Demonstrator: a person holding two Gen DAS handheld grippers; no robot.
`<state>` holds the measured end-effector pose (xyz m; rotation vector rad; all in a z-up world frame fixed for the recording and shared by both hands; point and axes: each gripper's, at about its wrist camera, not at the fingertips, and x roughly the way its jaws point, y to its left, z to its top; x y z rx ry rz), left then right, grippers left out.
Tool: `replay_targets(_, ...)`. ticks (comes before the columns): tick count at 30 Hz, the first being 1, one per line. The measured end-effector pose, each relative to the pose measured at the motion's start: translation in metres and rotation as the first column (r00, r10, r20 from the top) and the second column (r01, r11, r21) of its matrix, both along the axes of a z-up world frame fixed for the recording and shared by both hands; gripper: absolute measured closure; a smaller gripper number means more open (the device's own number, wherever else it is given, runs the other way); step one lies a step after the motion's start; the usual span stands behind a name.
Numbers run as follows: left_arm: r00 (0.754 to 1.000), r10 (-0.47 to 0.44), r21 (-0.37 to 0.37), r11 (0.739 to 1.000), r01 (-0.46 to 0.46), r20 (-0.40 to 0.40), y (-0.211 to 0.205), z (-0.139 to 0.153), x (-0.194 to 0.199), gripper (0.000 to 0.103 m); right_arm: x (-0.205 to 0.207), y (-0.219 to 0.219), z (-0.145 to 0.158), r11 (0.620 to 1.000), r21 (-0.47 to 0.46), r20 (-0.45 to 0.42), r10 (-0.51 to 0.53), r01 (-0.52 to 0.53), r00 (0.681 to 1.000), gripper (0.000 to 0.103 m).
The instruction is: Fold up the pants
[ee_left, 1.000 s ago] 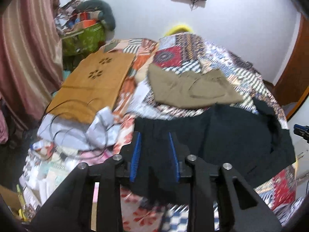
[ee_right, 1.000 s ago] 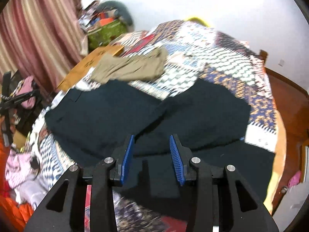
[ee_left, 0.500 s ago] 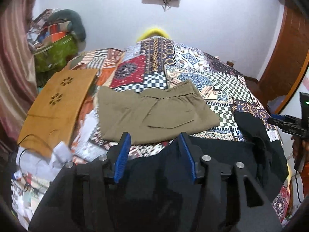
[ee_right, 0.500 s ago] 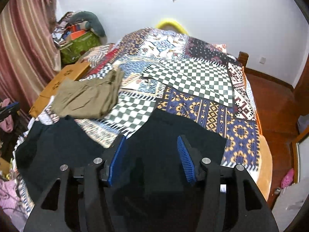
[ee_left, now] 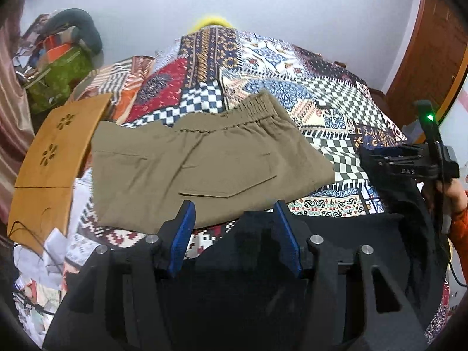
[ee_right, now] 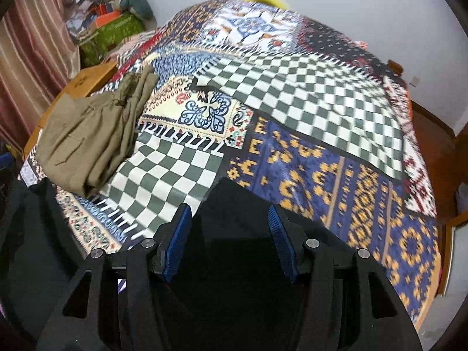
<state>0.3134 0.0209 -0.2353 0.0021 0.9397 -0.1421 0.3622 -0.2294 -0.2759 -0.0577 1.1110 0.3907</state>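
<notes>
Wooden board [ee_left: 55, 149] lies off the bed's left edge. Khaki pants [ee_left: 204, 163], folded, rest on the patchwork bedspread [ee_right: 307, 111] near the left side. Black pants [ee_left: 336, 248] lie spread along the near edge of the bed. Left gripper [ee_left: 235, 234]: jaws wide, over the black fabric, nothing clamped. Right gripper [ee_right: 229, 234]: jaws wide, black cloth beneath and between them; contact cannot be determined.
</notes>
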Motion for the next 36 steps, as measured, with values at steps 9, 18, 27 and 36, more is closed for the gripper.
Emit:
replay_targets(9, 1.0, -0.009, 0.004, 1.0, 0.009, -0.022, -0.007, -0.009, 0.001, 0.048, 0.009, 0.003, -0.01, 0.999, -0.019, -0.017, 0.032, -0.032, 0.999, 0.089)
replay_targets(18, 1.0, -0.019, -0.003, 1.0, 0.019, 0.004, -0.013, 0.016, -0.021, 0.048, -0.033, -0.043, 0.054, 0.993, 0.094, 0.122, -0.081, 0.07, 0.989, 0.09)
replay_targets(27, 0.996, -0.089, -0.019, 0.996, 0.089, 0.006, -0.047, 0.032, -0.05, 0.044, -0.102, -0.101, 0.123, 0.976, 0.152, 0.243, -0.19, 0.157, 0.951, 0.09)
replay_targets(36, 0.985, -0.172, -0.019, 0.985, 0.171, -0.031, -0.086, 0.025, -0.079, 0.042, -0.184, -0.157, 0.115, 0.939, 0.159, 0.208, -0.333, 0.304, 0.92, 0.09)
